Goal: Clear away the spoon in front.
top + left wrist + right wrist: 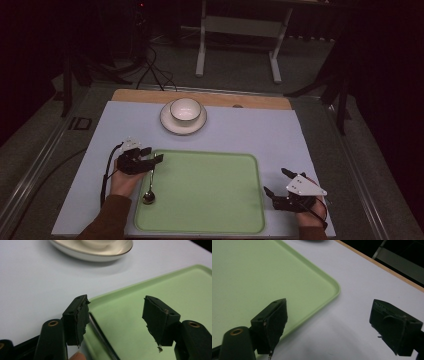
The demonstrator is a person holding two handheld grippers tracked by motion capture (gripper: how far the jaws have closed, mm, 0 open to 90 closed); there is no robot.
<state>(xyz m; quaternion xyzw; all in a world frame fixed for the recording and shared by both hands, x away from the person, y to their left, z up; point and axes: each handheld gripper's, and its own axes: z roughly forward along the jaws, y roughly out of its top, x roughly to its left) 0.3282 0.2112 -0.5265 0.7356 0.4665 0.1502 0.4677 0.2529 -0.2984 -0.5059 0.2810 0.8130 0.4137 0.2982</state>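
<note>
The left gripper (145, 156) is held in the person's left hand (122, 181), low at the left side of the high view. Its two black fingers (76, 320) stand wide apart, with a gap between them. A brown sleeve (107, 220) covers the left forearm. The right gripper (280, 182) is held in the right hand (306, 215), low at the right side. Its fingers (270, 323) are also spread wide, with nothing between them. The two grippers are well apart.
</note>
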